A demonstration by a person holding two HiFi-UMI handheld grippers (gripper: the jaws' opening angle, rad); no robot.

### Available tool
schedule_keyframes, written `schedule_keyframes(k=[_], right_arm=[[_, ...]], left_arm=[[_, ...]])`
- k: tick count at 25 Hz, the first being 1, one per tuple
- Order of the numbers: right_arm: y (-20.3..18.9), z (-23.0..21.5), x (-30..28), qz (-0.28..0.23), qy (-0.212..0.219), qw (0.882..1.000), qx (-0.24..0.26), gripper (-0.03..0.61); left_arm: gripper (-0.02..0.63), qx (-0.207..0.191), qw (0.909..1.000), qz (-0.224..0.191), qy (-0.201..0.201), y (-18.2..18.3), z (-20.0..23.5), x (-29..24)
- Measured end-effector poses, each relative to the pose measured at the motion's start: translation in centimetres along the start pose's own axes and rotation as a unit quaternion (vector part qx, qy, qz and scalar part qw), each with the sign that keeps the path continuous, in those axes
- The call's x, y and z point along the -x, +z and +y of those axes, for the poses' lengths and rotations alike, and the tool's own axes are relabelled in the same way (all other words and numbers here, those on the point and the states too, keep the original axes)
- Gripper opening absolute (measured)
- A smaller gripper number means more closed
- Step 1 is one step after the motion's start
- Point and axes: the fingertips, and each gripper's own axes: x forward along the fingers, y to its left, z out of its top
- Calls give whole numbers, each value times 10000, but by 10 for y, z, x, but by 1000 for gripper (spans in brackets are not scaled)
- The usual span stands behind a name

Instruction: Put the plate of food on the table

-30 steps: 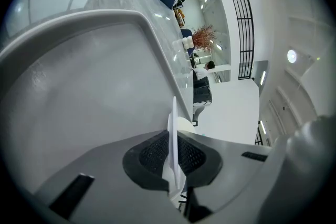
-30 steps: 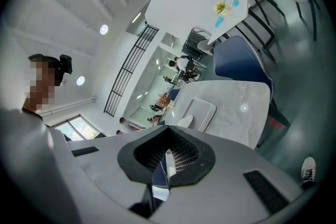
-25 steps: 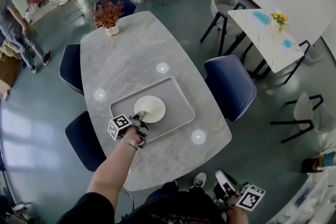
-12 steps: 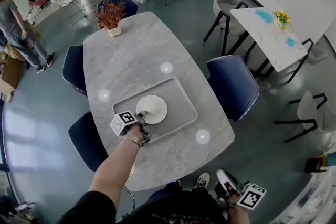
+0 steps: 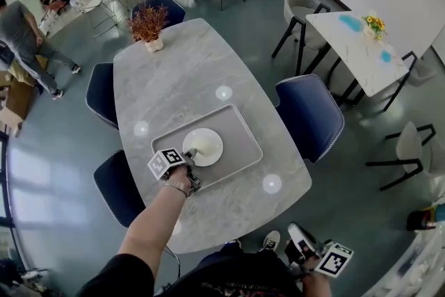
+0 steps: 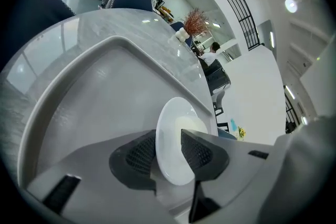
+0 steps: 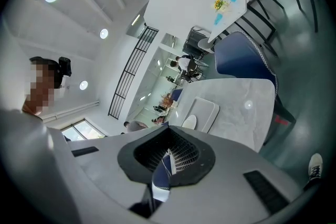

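The white plate (image 5: 203,147) lies flat in the grey rectangular tray (image 5: 236,129), which sits on the near half of the grey marble table (image 5: 181,73). A pale patch of food shows on the plate. The left gripper (image 5: 189,155) reaches down to the plate's near rim. Its 2 jaws have just been opening and now stand apart, with the rim between the pads and no longer pinched. The right gripper (image 5: 297,241) hangs low beside the person, well away from the table, its 2 jaws pressed together on nothing.
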Motion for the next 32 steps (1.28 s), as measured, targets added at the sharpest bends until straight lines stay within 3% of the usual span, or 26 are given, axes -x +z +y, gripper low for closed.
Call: schedule_keyframes(k=[6, 13, 16, 21, 22, 25, 32], right_arm=[[0, 0, 3, -10, 74, 10000, -20, 11], [-3, 0, 3, 43, 191, 9998, -28, 11], [-2, 2, 2, 133, 278, 9995, -17, 12], [2, 7, -5, 389, 593, 9975, 70, 12], [3, 9, -5, 462, 666, 9967, 100, 11], [7, 12, -5, 730, 878, 9933, 198, 12], [9, 15, 11, 1430, 1266, 9813, 230, 11]], left_arm=[[209, -166, 9997, -124, 156, 3, 0, 8], [209, -259, 9990, -361, 100, 9, 2, 23], [209, -355, 9984, -433, -75, 7, -3, 37], [202, -451, 9947, -592, -717, -2, -20, 69], [189, -445, 9935, -650, -824, -5, -23, 78], [26, -495, 9892, -902, -1040, -18, -28, 108], [9, -535, 9696, -1289, -2009, -75, -66, 173]])
